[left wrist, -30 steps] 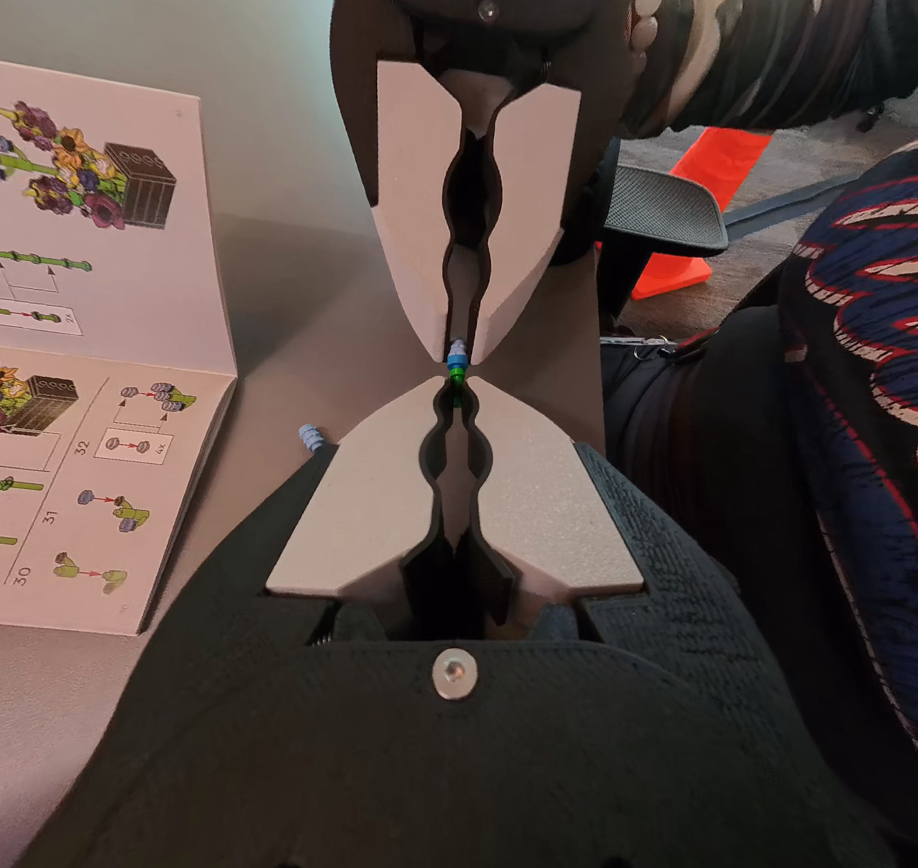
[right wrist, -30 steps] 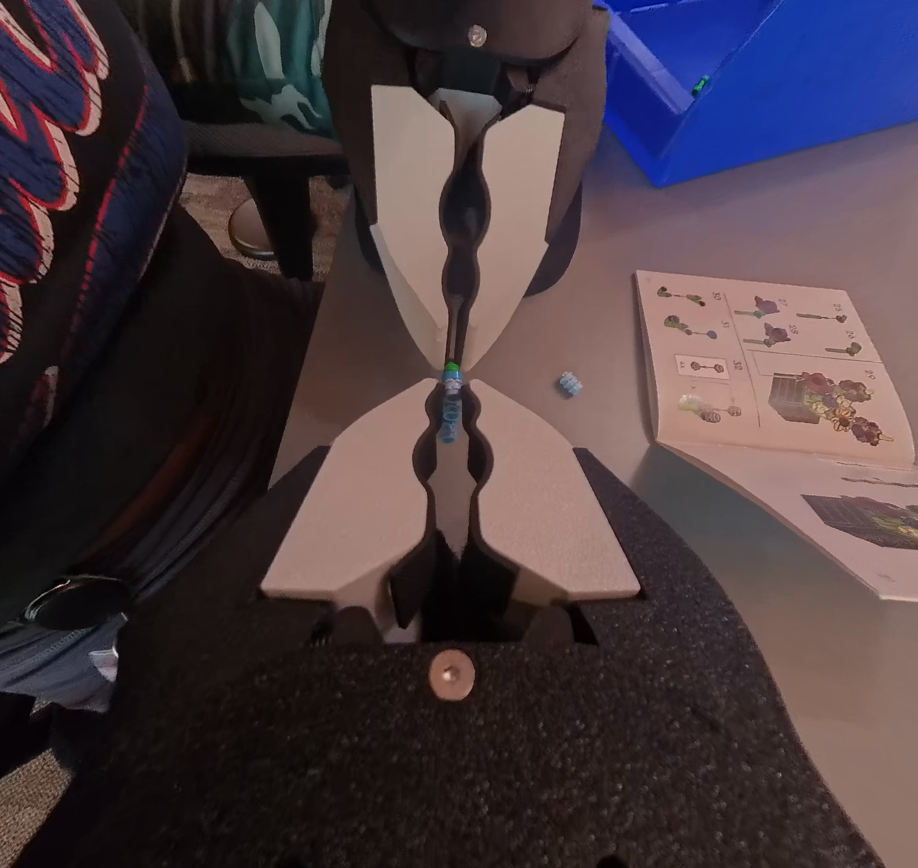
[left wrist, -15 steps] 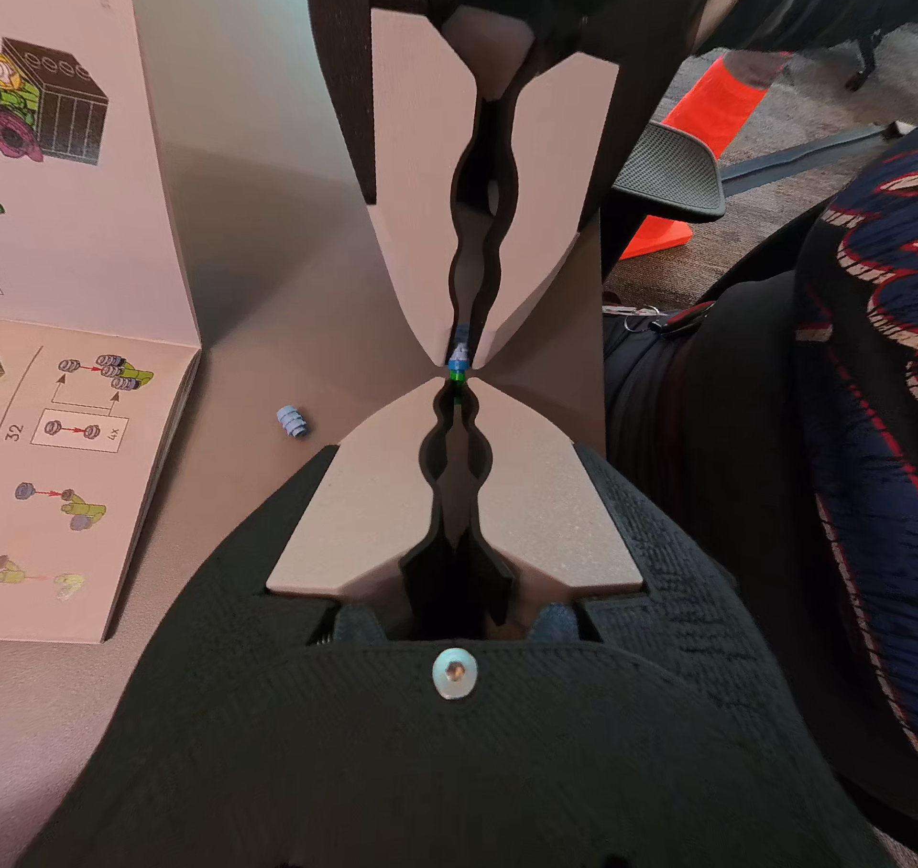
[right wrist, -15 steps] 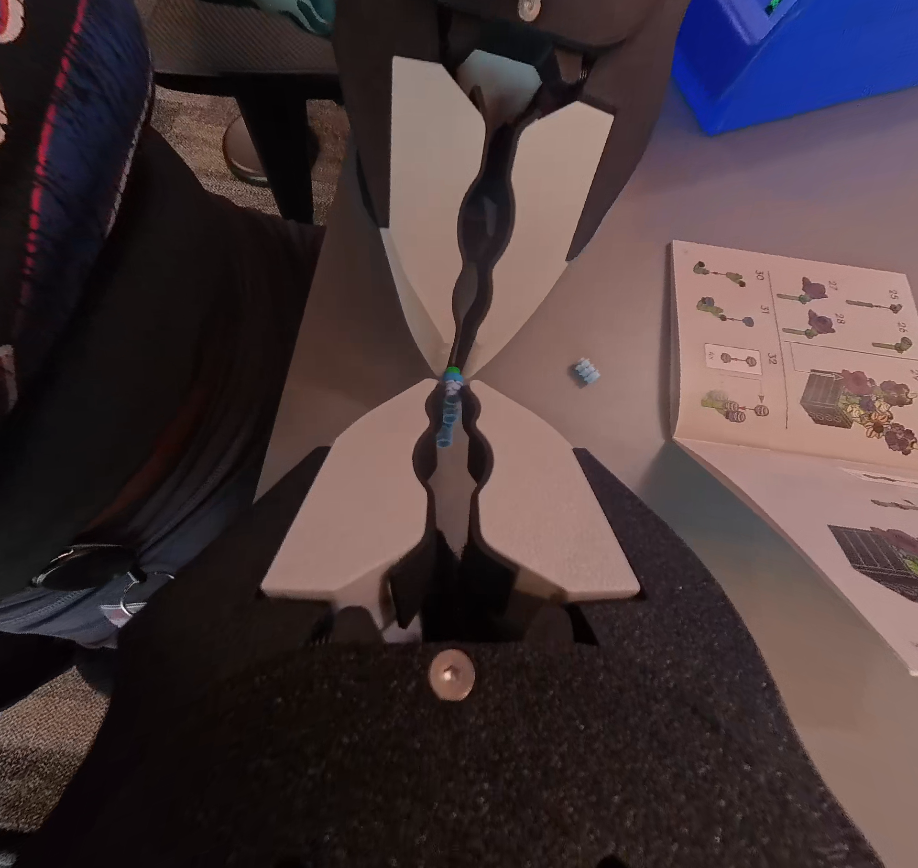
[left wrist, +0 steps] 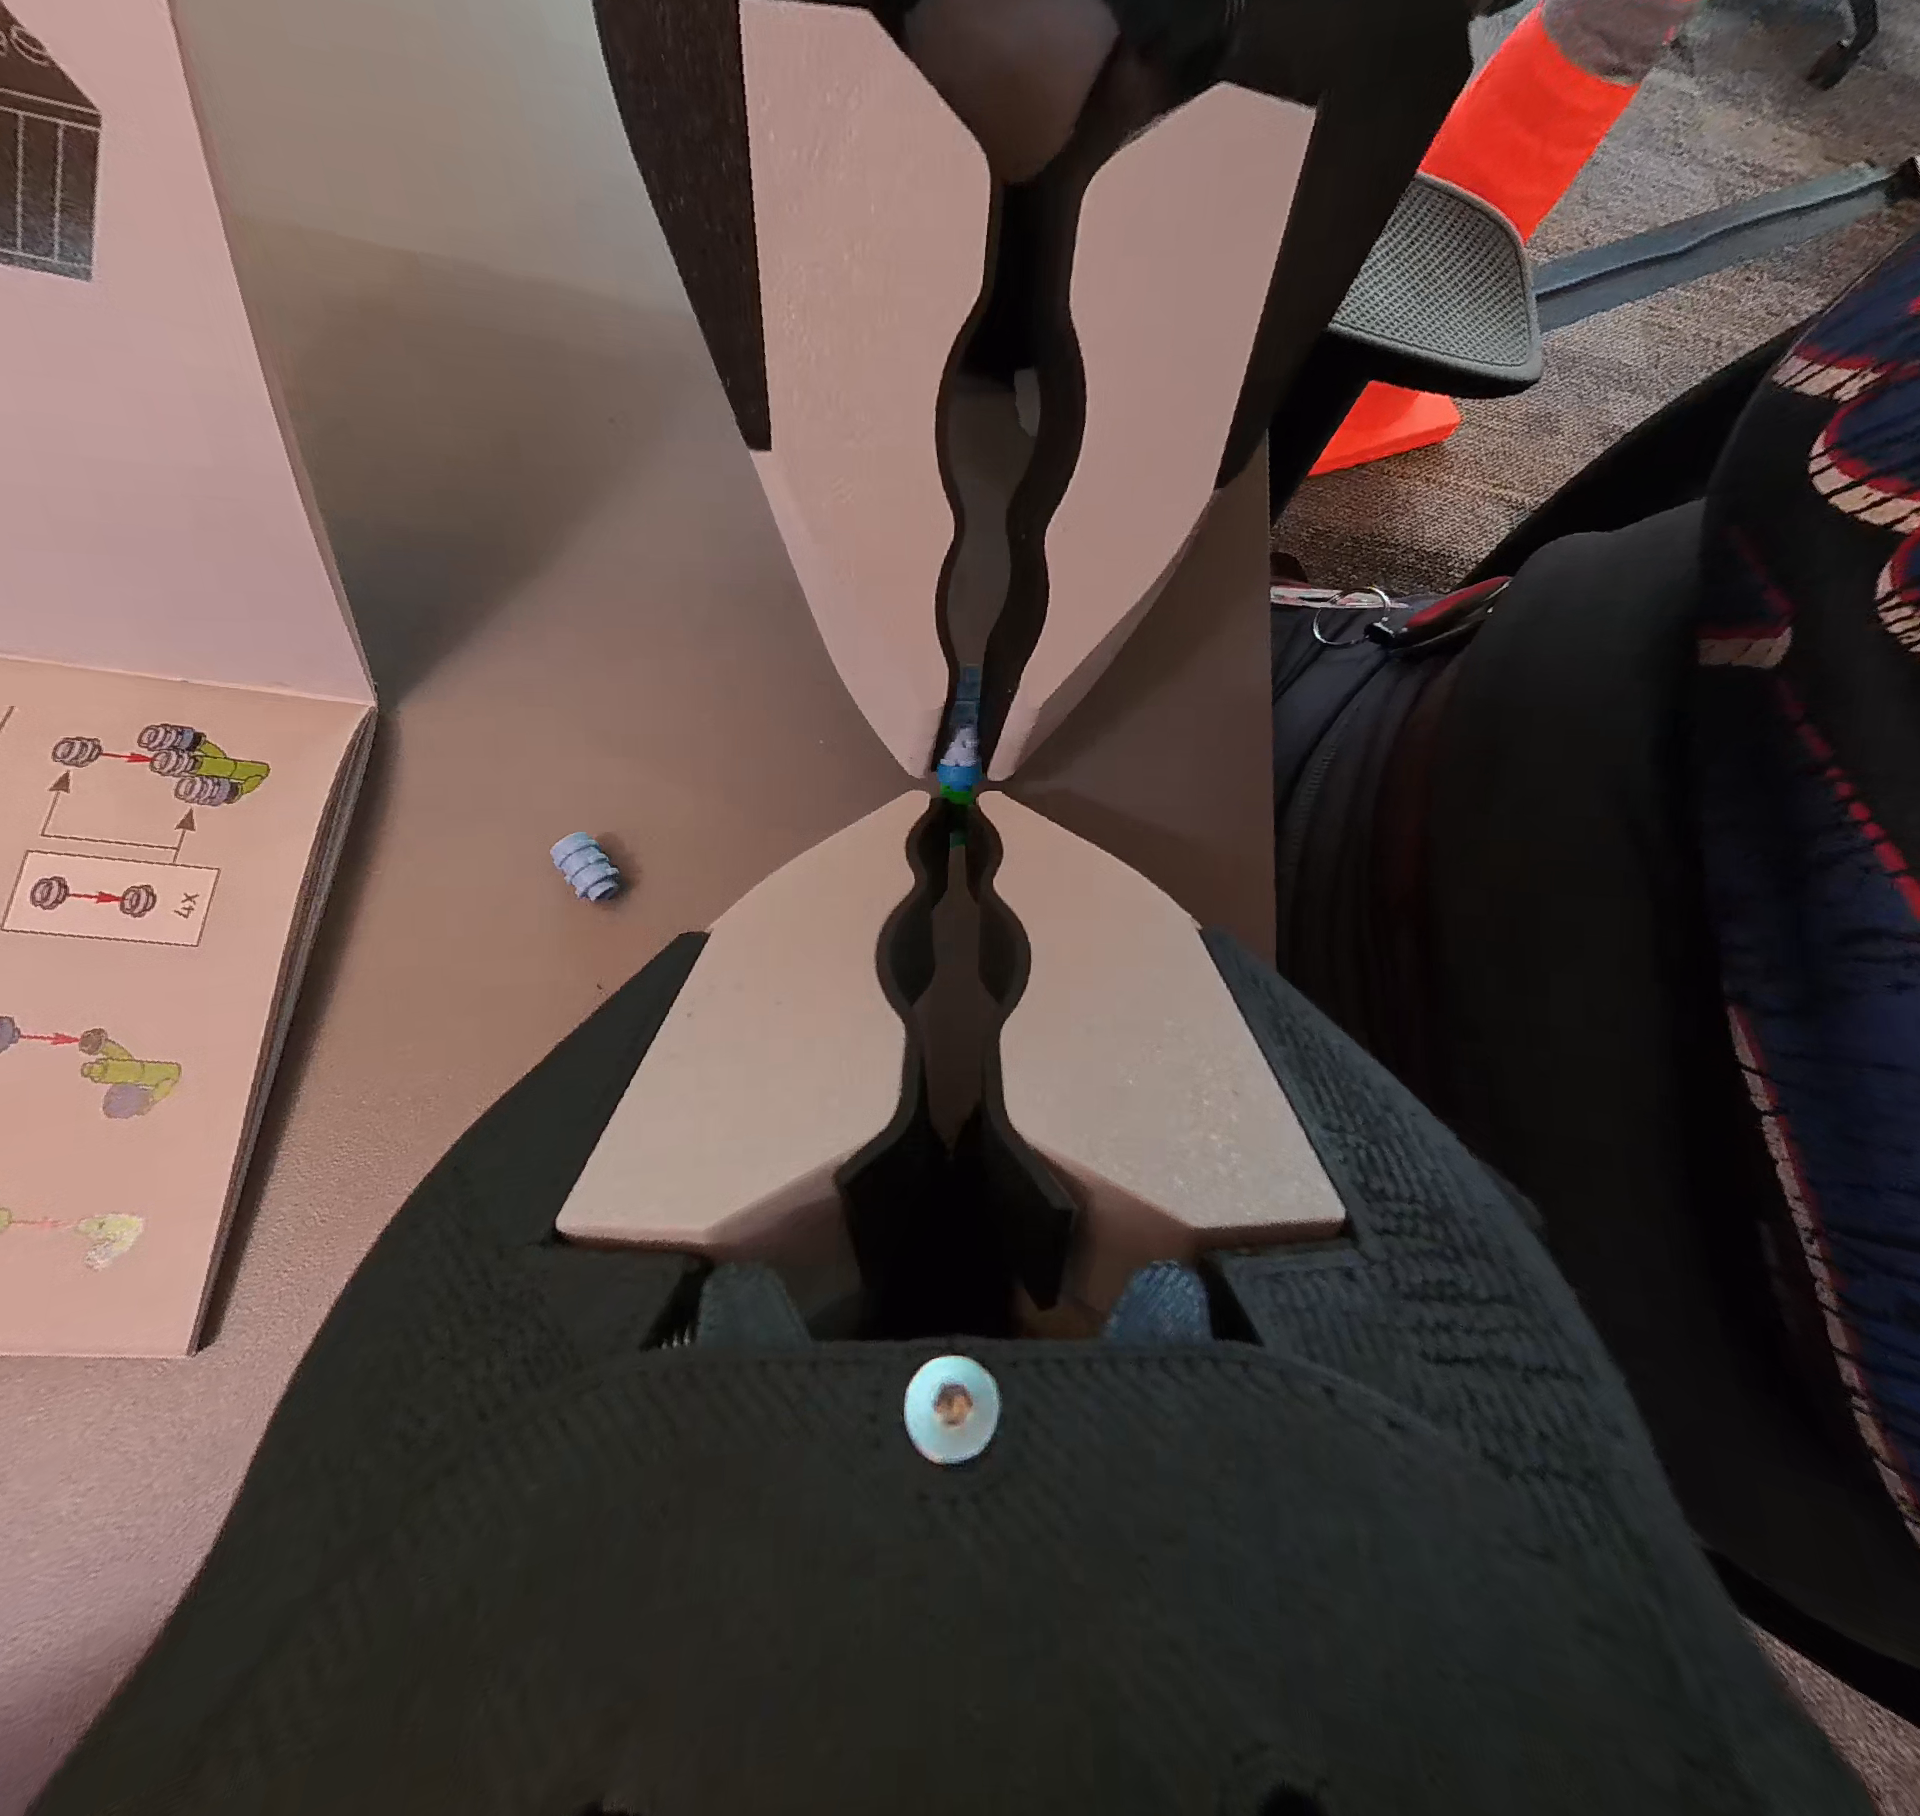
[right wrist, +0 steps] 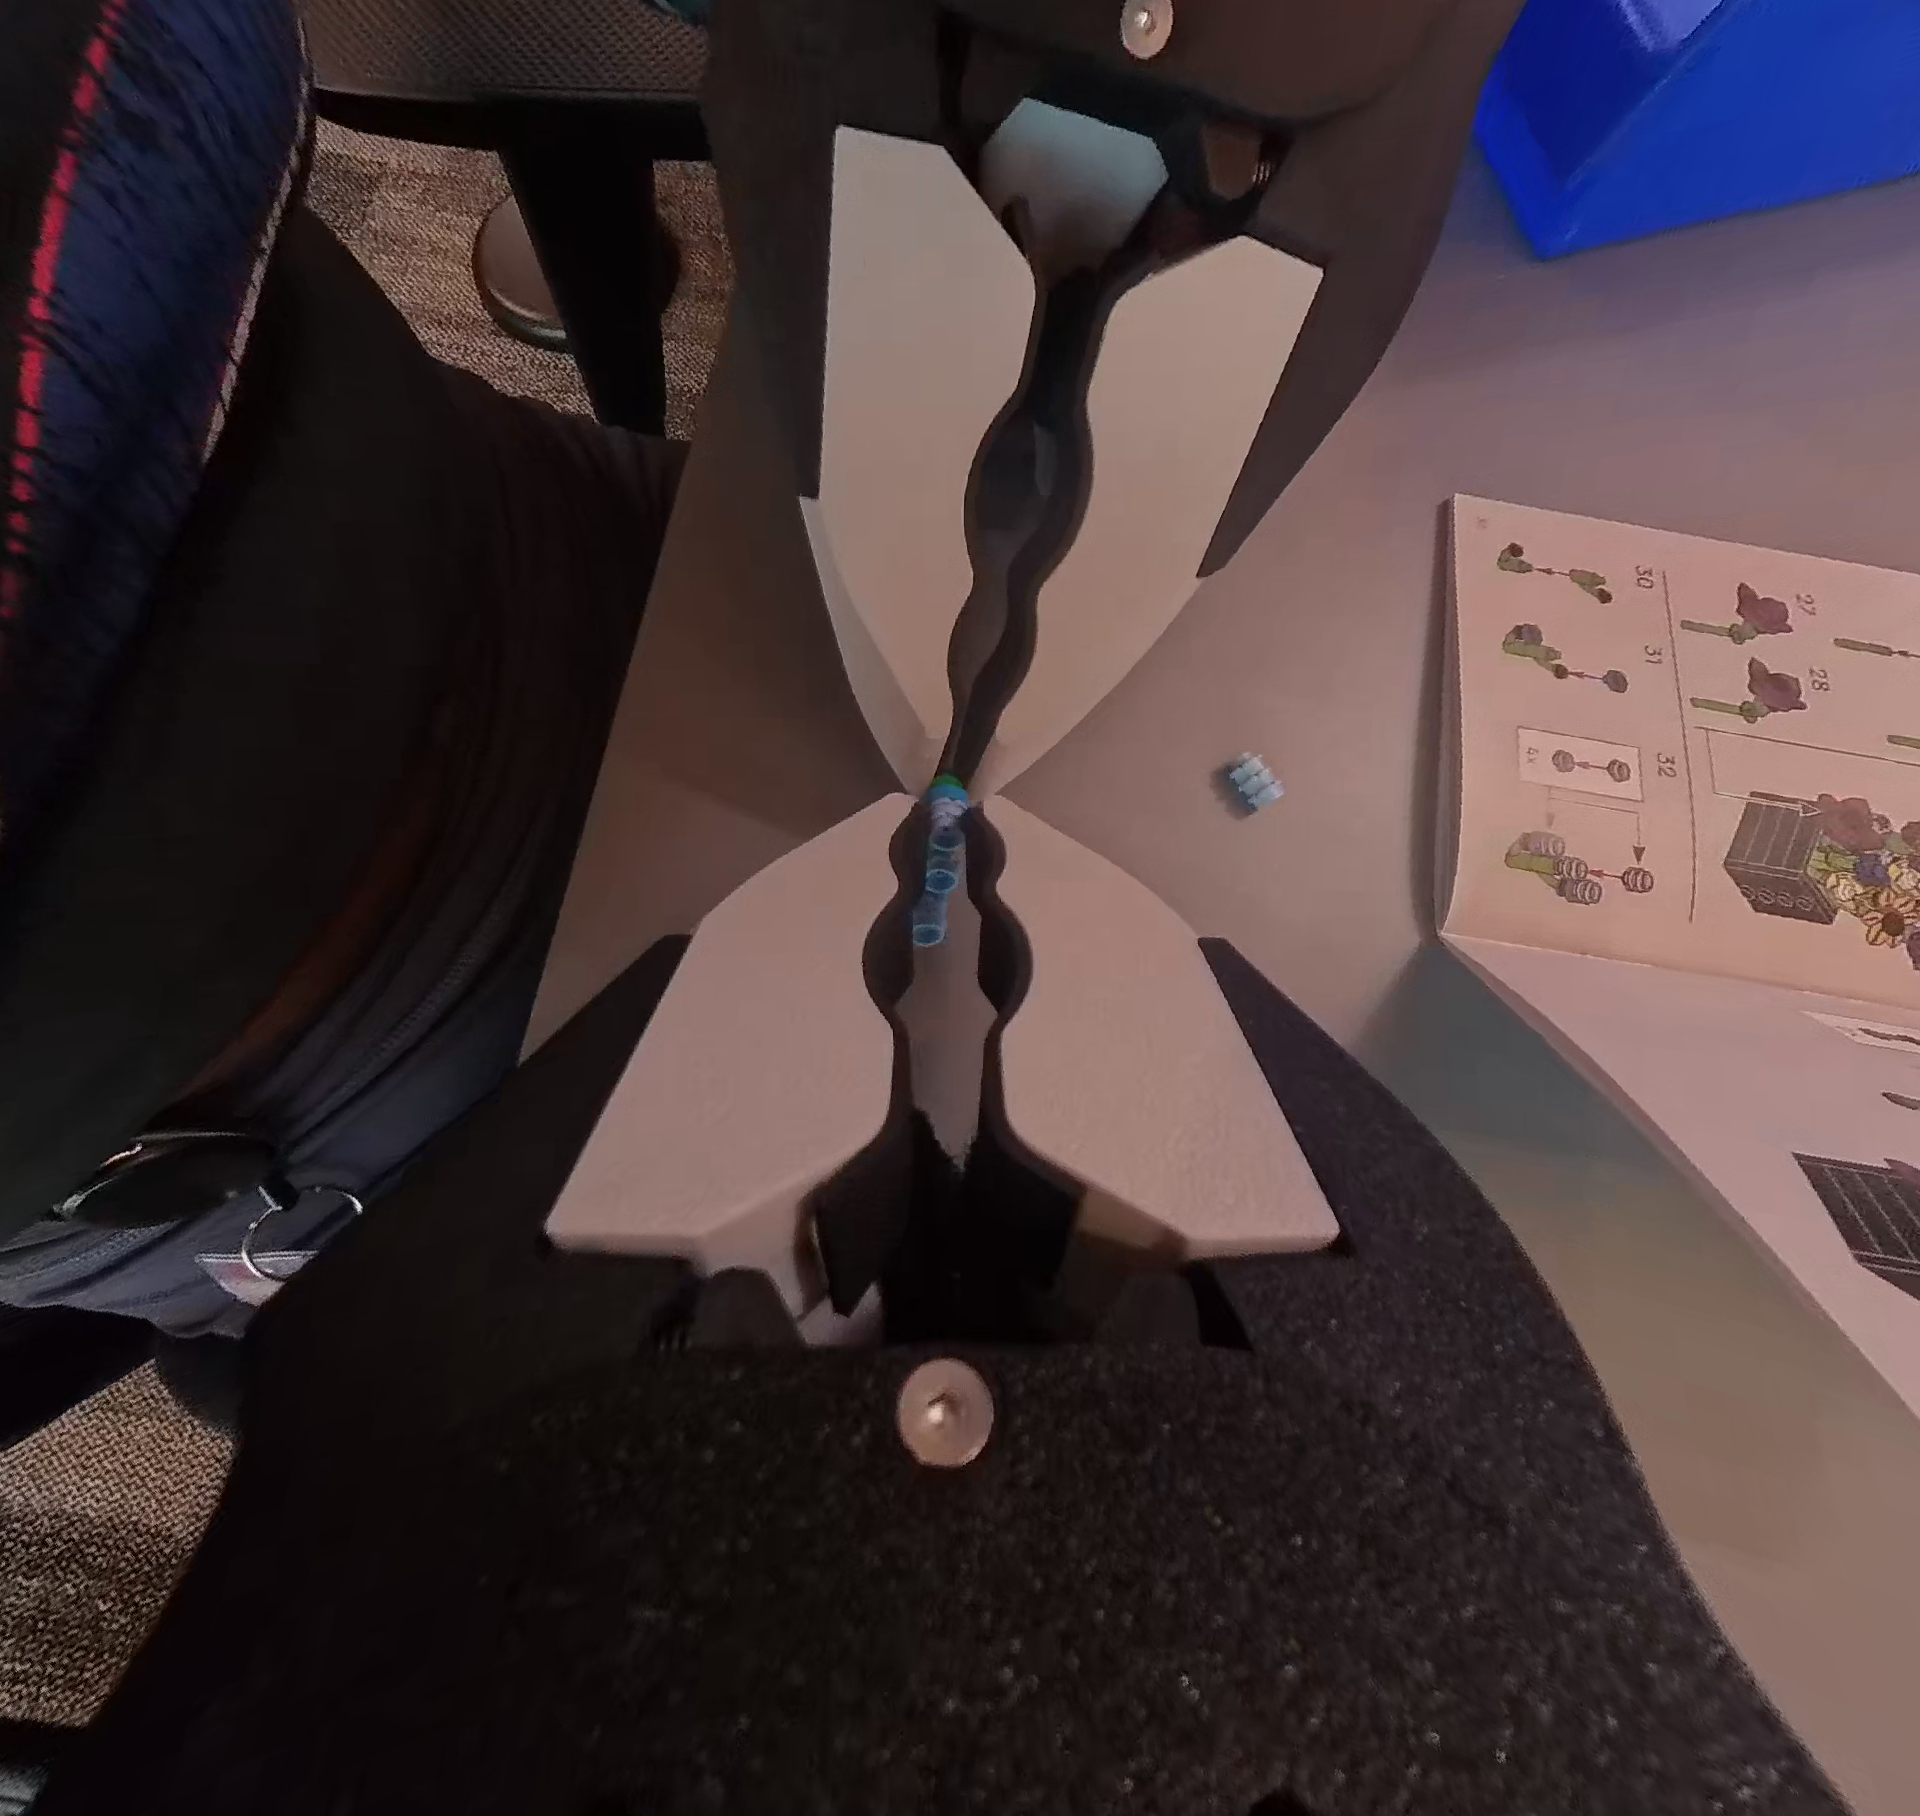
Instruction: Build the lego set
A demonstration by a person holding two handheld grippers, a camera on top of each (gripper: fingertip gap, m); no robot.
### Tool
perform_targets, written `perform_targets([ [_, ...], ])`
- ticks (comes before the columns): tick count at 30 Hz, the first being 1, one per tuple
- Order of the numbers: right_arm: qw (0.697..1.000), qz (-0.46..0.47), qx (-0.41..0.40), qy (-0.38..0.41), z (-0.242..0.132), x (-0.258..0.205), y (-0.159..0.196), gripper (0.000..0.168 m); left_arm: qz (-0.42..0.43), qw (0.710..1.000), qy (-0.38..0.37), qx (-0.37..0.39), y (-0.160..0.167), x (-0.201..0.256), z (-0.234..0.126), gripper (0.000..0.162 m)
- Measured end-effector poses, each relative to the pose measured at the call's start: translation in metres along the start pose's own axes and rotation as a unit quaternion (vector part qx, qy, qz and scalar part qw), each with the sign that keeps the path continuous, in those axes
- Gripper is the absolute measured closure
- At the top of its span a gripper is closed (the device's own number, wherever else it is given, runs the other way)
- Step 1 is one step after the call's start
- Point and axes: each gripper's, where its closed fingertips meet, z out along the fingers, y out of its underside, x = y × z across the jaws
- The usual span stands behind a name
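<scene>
In the left wrist view the left gripper (left wrist: 957,816) is clamped tip to tip against the right gripper (left wrist: 961,758) facing it, pinching the green piece (left wrist: 957,810) that meets the blue stack (left wrist: 961,748) held in the opposing fingers; a loose blue piece (left wrist: 587,866) lies on the bench (left wrist: 499,540) beside the open manual (left wrist: 135,935), whose page shows printed step numbers and part diagrams. In the right wrist view the right gripper (right wrist: 948,816) is closed on the blue stack (right wrist: 940,873), its far end touching the green piece (right wrist: 948,784) at the left gripper (right wrist: 961,764). The loose blue piece (right wrist: 1250,786) lies between the grippers and the manual (right wrist: 1662,779), with a blue bin (right wrist: 1714,104) at the bench's (right wrist: 1403,395) far side.
</scene>
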Motion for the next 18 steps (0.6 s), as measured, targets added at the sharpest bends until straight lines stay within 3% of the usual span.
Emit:
perform_targets([
  [18,0.998,0.005,0.051,0.035,-0.0059,0.0016,-0.0059,0.161,0.001,1.000,0.007,0.024,-0.0058,0.0010,-0.0045,0.159],
])
